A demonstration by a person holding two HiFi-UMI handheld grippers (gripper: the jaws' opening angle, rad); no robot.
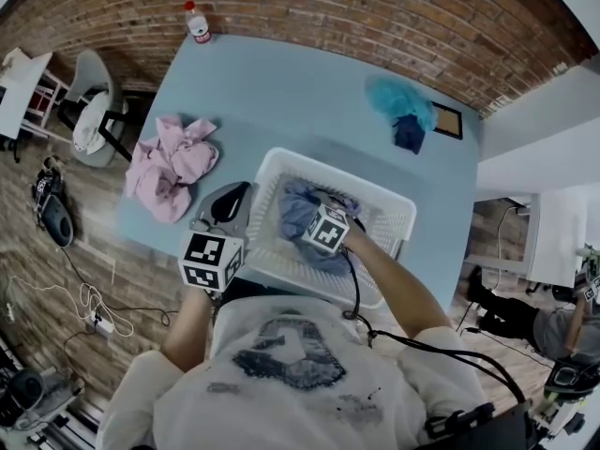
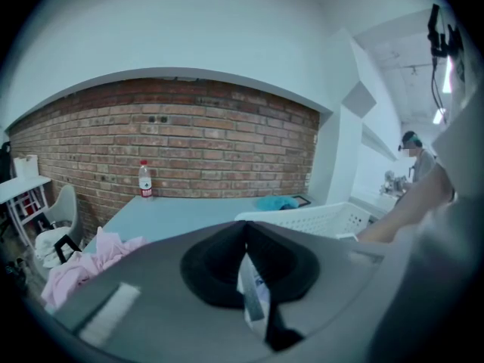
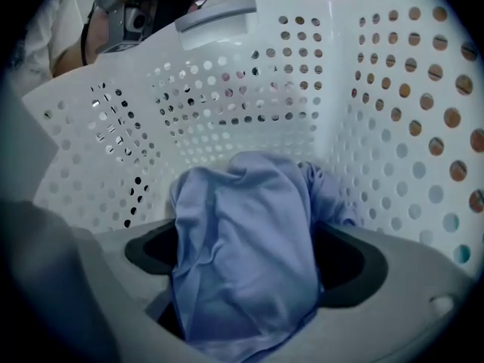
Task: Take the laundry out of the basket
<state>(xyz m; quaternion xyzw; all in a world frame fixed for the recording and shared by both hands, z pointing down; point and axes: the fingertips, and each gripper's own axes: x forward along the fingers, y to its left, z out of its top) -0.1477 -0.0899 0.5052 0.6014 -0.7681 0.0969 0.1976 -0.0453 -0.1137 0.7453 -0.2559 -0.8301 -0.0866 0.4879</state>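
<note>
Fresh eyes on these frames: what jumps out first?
The white basket at the near edge of the blue table, with the right gripper down inside it and a blue garment bunched between its jaws. Next, crumpled pink clothes left of the basket, and a teal cloth at the far right corner.

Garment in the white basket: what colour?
The garment is pale lavender-blue; the right gripper view shows it best.

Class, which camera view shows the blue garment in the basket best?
The right gripper view: the blue garment fills its middle, lying across the jaws. The head view shows it partly behind the right gripper. The left gripper view shows only the basket.
</note>
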